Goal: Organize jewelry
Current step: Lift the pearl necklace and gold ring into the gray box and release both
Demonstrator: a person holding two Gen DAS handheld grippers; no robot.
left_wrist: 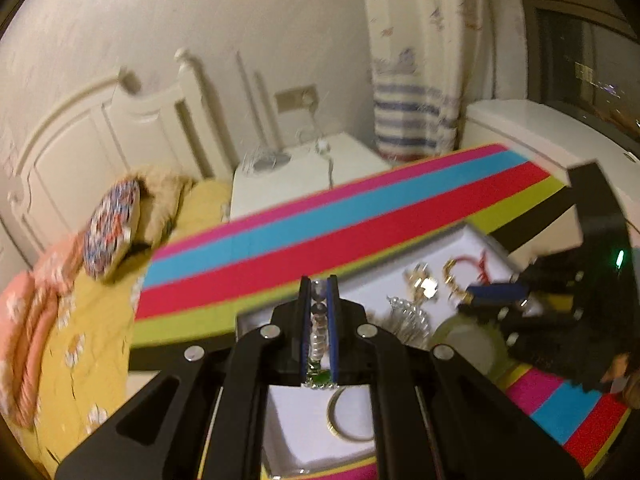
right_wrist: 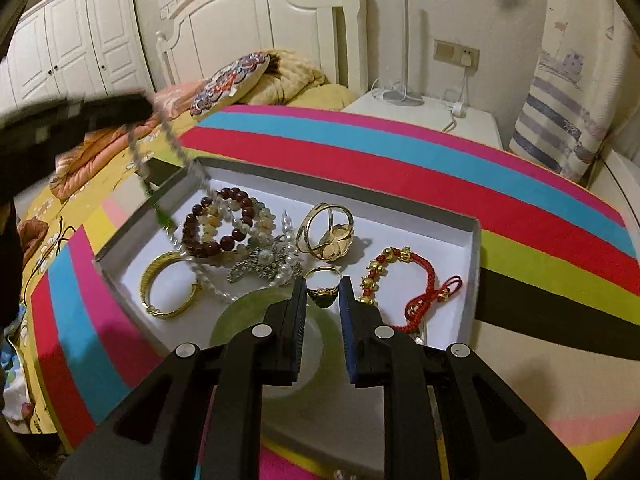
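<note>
A white shallow box (right_wrist: 474,240) on a striped table holds jewelry. My left gripper (left_wrist: 320,284) is shut on a pearl necklace with a green stone (left_wrist: 319,340) and holds it above the box; in the right wrist view the necklace (right_wrist: 168,148) hangs from the gripper at upper left into the box. My right gripper (right_wrist: 323,284) is open, low over the box, its fingers on either side of a gold ring with a dark stone (right_wrist: 325,290). It also shows in the left wrist view (left_wrist: 496,294). A pale green jade bangle (right_wrist: 240,312) lies under it.
In the box lie a dark red bead bracelet (right_wrist: 218,224), a gold bangle (right_wrist: 170,284), a silver brooch (right_wrist: 264,264), a large gold ring (right_wrist: 326,232) and a red cord bracelet (right_wrist: 416,280). A bed and a white nightstand (right_wrist: 432,114) stand behind the table.
</note>
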